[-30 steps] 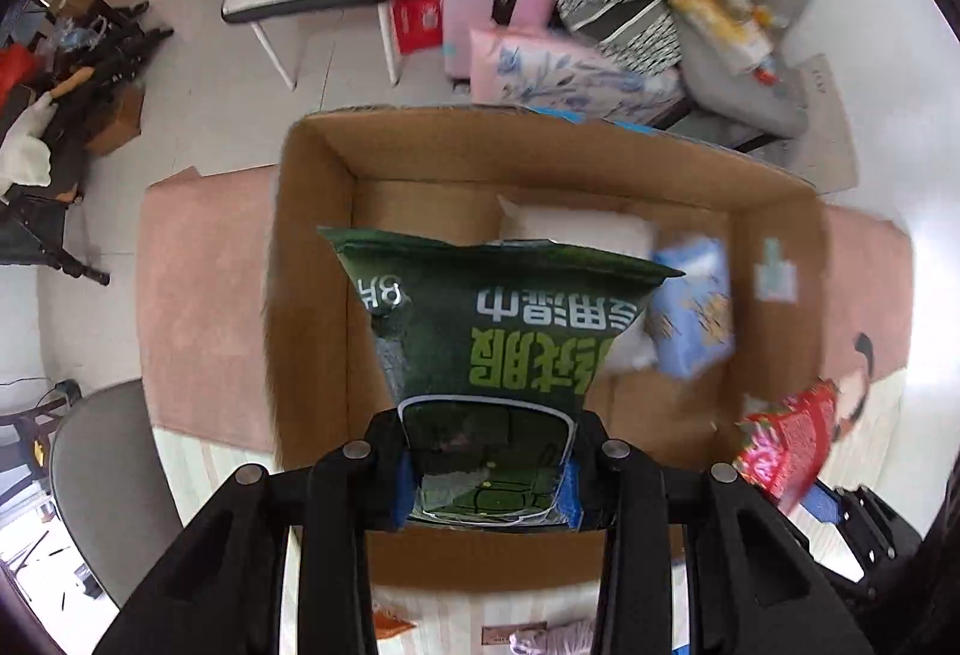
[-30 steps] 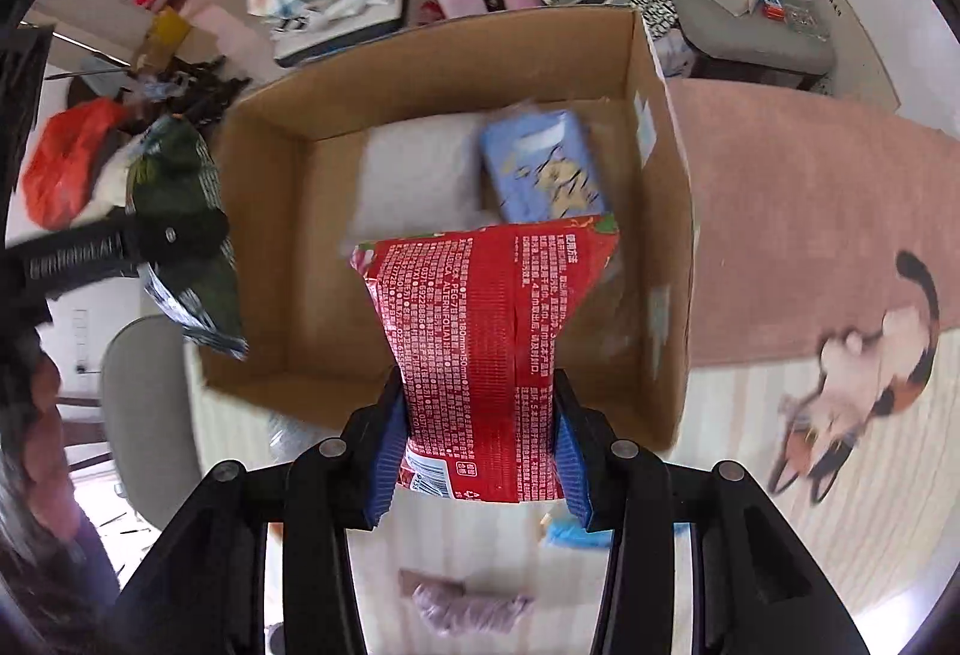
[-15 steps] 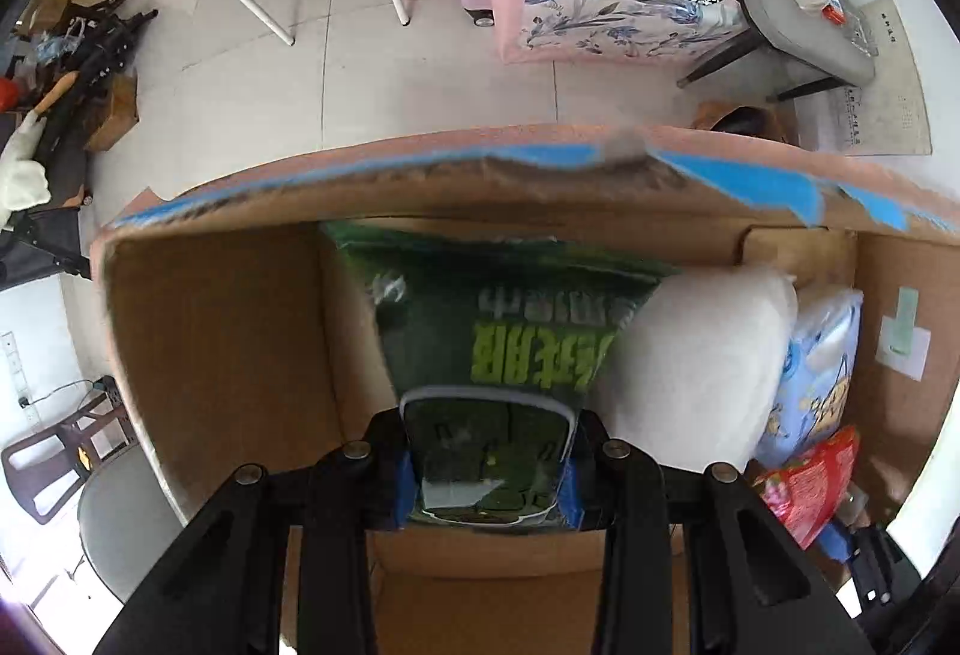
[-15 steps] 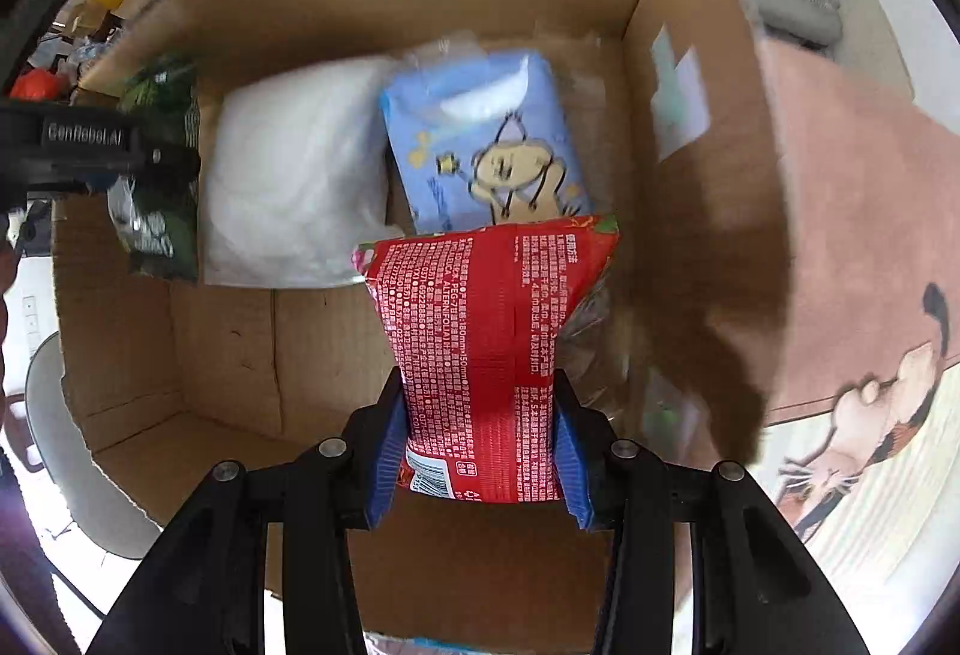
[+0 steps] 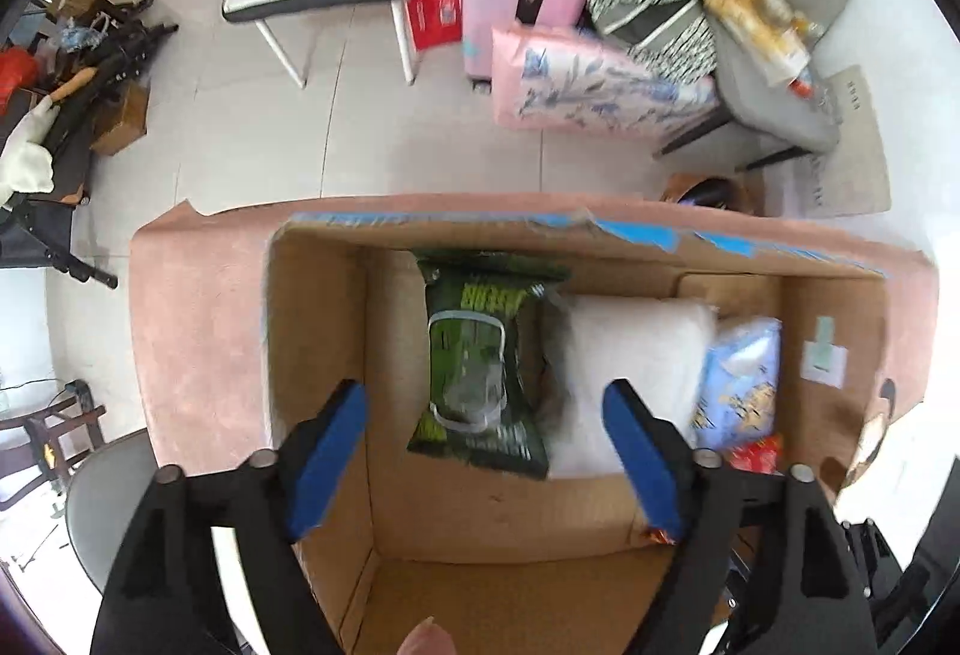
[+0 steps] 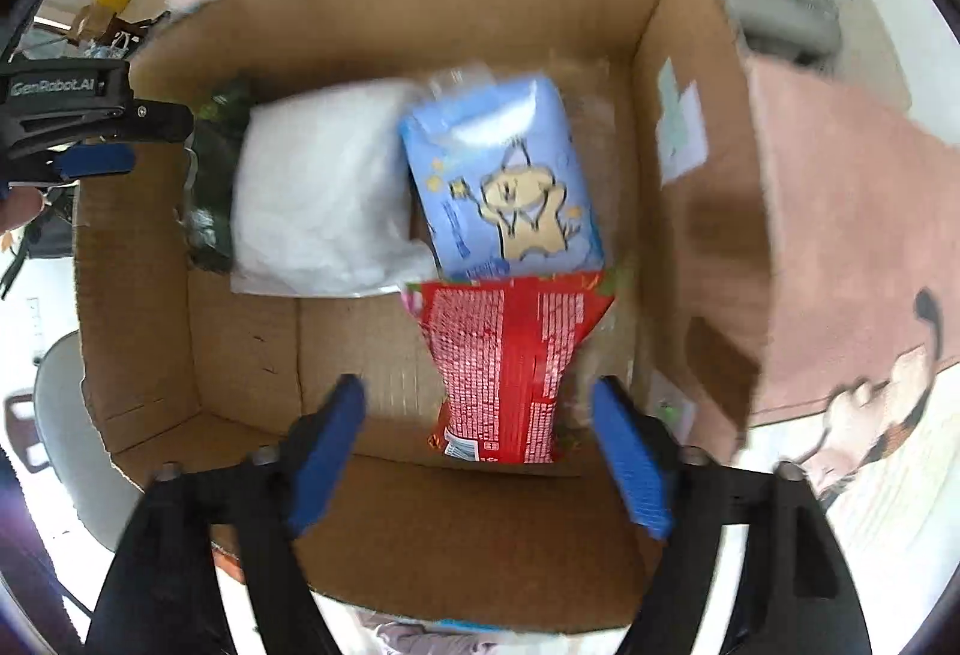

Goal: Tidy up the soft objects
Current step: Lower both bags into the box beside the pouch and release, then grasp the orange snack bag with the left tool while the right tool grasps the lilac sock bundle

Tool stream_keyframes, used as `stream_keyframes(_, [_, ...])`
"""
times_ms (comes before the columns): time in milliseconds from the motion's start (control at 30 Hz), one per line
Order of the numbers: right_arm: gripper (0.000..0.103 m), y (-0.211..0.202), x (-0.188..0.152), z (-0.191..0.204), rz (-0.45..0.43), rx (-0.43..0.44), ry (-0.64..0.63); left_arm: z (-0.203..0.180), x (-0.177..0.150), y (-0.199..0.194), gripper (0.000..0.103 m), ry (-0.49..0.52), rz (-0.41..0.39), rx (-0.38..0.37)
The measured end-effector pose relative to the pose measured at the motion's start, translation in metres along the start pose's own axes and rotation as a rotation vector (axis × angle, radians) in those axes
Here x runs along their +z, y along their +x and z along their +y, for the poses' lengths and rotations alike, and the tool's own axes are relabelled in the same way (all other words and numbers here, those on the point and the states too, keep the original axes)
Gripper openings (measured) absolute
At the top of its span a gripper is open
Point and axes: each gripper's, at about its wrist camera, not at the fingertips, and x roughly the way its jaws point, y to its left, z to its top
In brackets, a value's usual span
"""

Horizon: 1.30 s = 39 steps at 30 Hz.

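Lying in the brown cardboard box (image 5: 312, 355), dark green crinkly foil packet (image 5: 486, 361) sat at 12 o'clock from wide-open, empty left gripper (image 5: 483, 415); glossy red printed packet (image 6: 510, 361) at 12 o'clock of equally spread, empty right gripper (image 6: 480, 415).

Dark green pack (image 5: 486, 367), plain white pillow (image 5: 630, 373), red pack (image 6: 510, 361), brown box (image 6: 420, 7)

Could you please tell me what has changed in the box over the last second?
Both grippers opened: the left gripper released the green pack, the right gripper the red pack, both now in the cardboard box. The white pack and blue pack stayed put.
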Motion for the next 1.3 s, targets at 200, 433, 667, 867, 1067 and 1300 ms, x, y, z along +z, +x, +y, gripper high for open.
stream_keyframes(200, [0.103,-0.020,-0.025,0.017,-0.058,-0.031,-0.040,0.004,-0.063,-0.026,0.102,0.031,-0.112,0.009])
stream_keyframes(433, [0.103,-0.048,-0.055,0.015,-0.142,-0.032,-0.013,0.019,-0.124,-0.040,0.102,0.005,-0.166,0.022])
stream_keyframes(667, [0.103,-0.073,-0.078,0.025,-0.235,-0.023,-0.032,0.015,-0.163,-0.068,0.102,-0.008,-0.253,0.059])
stream_keyframes(867, [0.103,-0.089,-0.103,0.033,-0.262,0.015,-0.066,0.032,-0.212,-0.093,0.102,-0.093,-0.341,0.069])
stream_keyframes(1067, [0.103,-0.066,-0.161,0.030,-0.158,0.088,-0.029,0.078,-0.282,-0.061,0.102,-0.210,-0.248,0.062])
stream_keyframes(1300, [0.103,0.010,-0.250,-0.010,0.027,0.195,0.295,0.132,-0.342,0.020,0.102,-0.297,-0.025,0.008])
